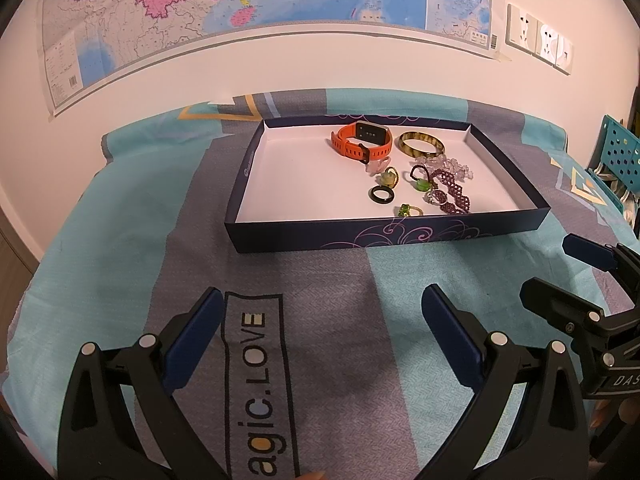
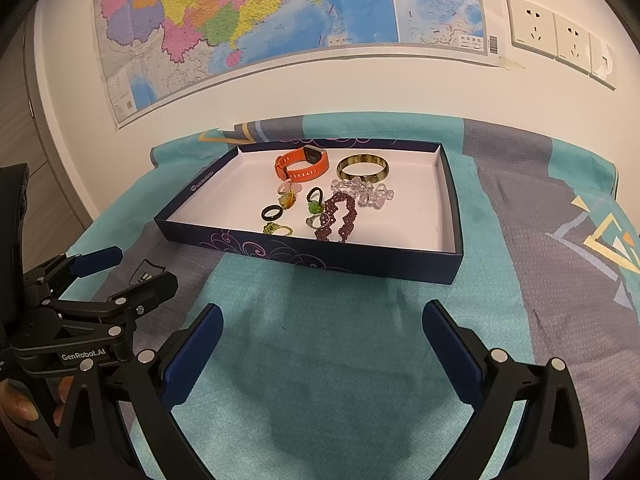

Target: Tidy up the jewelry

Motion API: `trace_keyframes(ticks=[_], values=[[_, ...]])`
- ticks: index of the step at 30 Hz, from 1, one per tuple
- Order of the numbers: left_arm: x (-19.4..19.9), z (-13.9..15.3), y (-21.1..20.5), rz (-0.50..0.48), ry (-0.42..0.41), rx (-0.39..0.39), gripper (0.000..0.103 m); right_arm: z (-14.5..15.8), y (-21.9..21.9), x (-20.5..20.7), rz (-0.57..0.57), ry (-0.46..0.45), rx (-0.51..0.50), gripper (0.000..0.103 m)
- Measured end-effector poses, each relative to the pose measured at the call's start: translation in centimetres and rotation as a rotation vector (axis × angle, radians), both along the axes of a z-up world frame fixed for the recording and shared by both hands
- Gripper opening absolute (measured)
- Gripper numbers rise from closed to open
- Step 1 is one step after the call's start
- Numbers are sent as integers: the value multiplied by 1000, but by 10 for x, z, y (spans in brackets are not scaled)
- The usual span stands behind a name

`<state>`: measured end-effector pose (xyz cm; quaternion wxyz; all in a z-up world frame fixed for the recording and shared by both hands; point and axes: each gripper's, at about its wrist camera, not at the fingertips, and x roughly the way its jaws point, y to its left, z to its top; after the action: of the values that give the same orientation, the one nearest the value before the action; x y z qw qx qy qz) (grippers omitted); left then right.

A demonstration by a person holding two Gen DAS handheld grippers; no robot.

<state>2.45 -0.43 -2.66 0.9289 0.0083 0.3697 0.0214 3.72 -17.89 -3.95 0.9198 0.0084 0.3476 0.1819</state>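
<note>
jaws: our left gripper (image 1: 322, 320) and right gripper (image 2: 322, 332) both spread wide, holding nothing
jewelry: clustered in the box lid (image 2: 448, 208), right half
bearing: dead ahead, beyond the fingertips
nearer: we judge right gripper, beaded bracelet (image 2: 340, 218) closest

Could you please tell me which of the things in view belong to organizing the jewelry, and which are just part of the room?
For the job:
box lid tray
orange watch
bangle
purple beaded bracelet
clear bead bracelet
black ring
left gripper, right gripper, both open

Just there:
wall map
sockets
bedspread
</note>
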Motion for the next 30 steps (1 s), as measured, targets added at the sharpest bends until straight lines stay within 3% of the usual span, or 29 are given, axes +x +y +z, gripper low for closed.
trace_keyframes(ticks=[30], values=[[1, -3, -3, -6, 7, 0, 97, 0, -2, 1, -2, 6, 5, 96]])
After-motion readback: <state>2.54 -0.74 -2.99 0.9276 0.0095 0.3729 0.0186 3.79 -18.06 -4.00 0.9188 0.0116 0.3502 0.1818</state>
